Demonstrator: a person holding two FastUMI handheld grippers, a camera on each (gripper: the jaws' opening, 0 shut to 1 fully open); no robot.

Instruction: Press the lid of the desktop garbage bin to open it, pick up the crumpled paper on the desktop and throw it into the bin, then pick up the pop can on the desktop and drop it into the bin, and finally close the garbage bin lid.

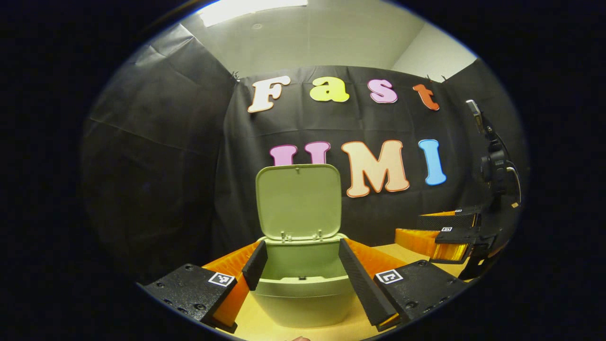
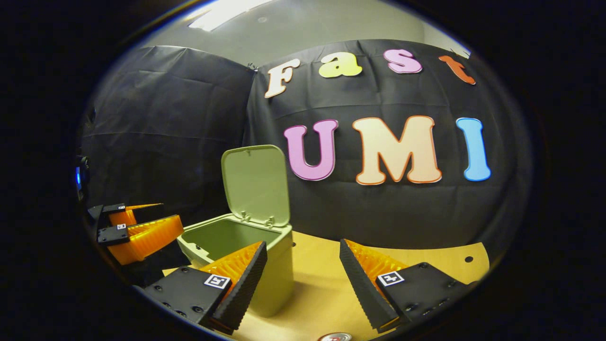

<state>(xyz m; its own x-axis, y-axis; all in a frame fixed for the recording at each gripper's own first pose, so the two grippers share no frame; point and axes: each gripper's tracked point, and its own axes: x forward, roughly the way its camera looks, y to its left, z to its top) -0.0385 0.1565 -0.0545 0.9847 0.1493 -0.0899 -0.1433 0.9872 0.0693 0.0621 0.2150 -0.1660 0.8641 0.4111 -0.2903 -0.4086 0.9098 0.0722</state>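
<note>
The pale green bin (image 1: pixel 303 296) stands right in front of my left gripper (image 1: pixel 302 245), whose open fingers frame the bin's front rim with nothing held. The bin's lid (image 1: pixel 299 201) is up, upright against the booth wall. In the right gripper view the bin (image 2: pixel 277 279) sits left of centre with its lid (image 2: pixel 255 182) raised, and my right gripper (image 2: pixel 303 245) is open and empty to the bin's right, its left finger in front of the bin's corner. The rim of a can top (image 2: pixel 335 337) peeks in at the bottom edge.
The light wooden table (image 2: pixel 322 289) runs back to the black cloth wall. The right gripper (image 1: pixel 450 234) hangs off to the right in the left gripper view. The left gripper (image 2: pixel 137 232) shows at the far left in the right gripper view, beside the bin.
</note>
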